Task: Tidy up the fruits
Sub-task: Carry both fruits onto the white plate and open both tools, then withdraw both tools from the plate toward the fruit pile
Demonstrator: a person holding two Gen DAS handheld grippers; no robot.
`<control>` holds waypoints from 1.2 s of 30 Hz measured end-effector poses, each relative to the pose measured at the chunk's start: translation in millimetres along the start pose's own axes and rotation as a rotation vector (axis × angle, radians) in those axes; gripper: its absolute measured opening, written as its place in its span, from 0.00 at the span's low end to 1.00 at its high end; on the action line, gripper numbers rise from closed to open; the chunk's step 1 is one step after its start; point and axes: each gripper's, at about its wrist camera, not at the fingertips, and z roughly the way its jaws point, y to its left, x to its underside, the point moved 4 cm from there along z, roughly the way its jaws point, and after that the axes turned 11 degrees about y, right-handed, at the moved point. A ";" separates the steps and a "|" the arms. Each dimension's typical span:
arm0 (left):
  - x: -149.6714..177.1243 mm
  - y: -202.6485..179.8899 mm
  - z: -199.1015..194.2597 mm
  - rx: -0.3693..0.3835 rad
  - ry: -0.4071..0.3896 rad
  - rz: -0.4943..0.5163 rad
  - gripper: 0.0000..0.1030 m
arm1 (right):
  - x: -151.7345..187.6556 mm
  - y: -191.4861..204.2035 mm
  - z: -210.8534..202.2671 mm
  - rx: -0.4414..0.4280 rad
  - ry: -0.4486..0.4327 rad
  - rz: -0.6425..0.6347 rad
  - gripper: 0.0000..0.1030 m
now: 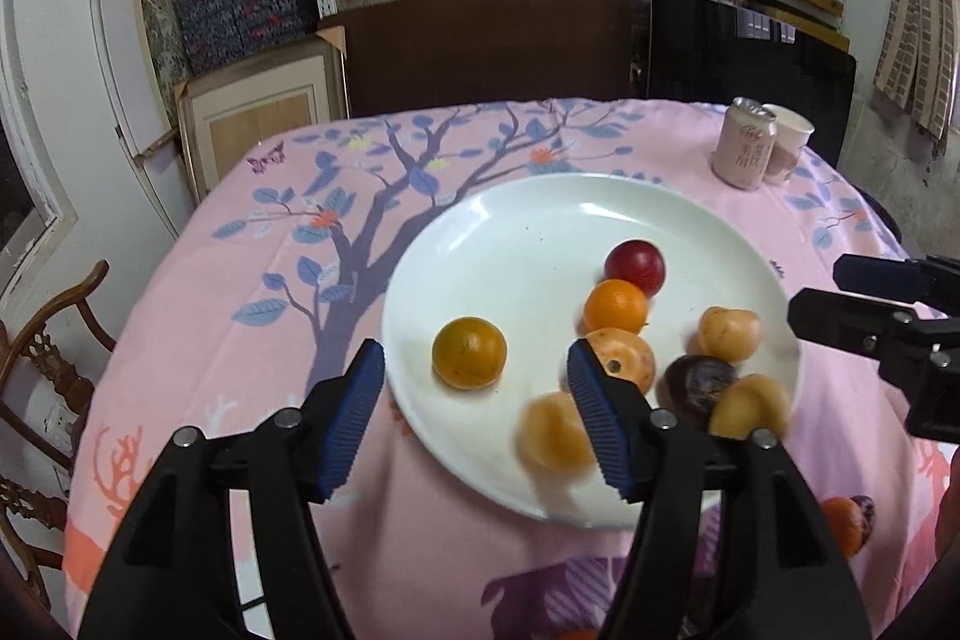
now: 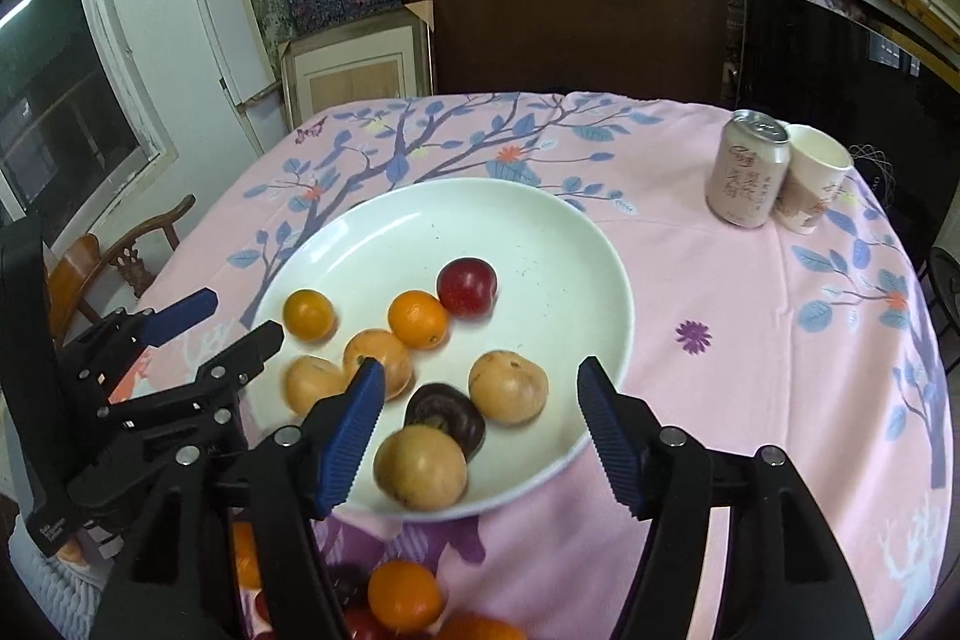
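Two handheld grippers hover over a white plate on a table w/ a pink tree-print cloth. Left gripper has its jaws partway apart w/ nothing between the pads; right gripper likewise, jaws apart & empty, hanging above the plate's near rim. The fruits sit loose on the plate, bunched toward its near side. Risks: round fruit lies close to the rim, & two look blurred, maybe rolling, so a nudge from a blue pad could send one over the edge onto the cloth; the grippers are near each other & could bump if both reach in; the dark fruit touches its neighbours, so a grab there could shove them. Count on plate: 1 red plum-like fruit, 2 oranges, 4 tan-yellow round fruits, 1 dark purple one = 8. More fruit waits off-plate at the near edge, at least 3, partly hidden. Also 1 drink can & 1 paper cup, touching, well apart from the plate.
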 end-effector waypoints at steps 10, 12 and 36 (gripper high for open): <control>41.3 2.6 -82.9 -0.035 -0.085 0.005 0.66 | 46.9 22.9 -84.6 -0.011 -0.123 -0.021 0.74; 55.8 4.5 -101.3 -0.039 -0.107 -0.001 0.72 | 62.5 29.3 -101.5 -0.012 -0.155 -0.027 0.79; 194.7 -32.4 -79.5 0.074 0.095 0.106 0.85 | 199.3 -43.9 -67.8 -0.065 -0.162 0.263 0.97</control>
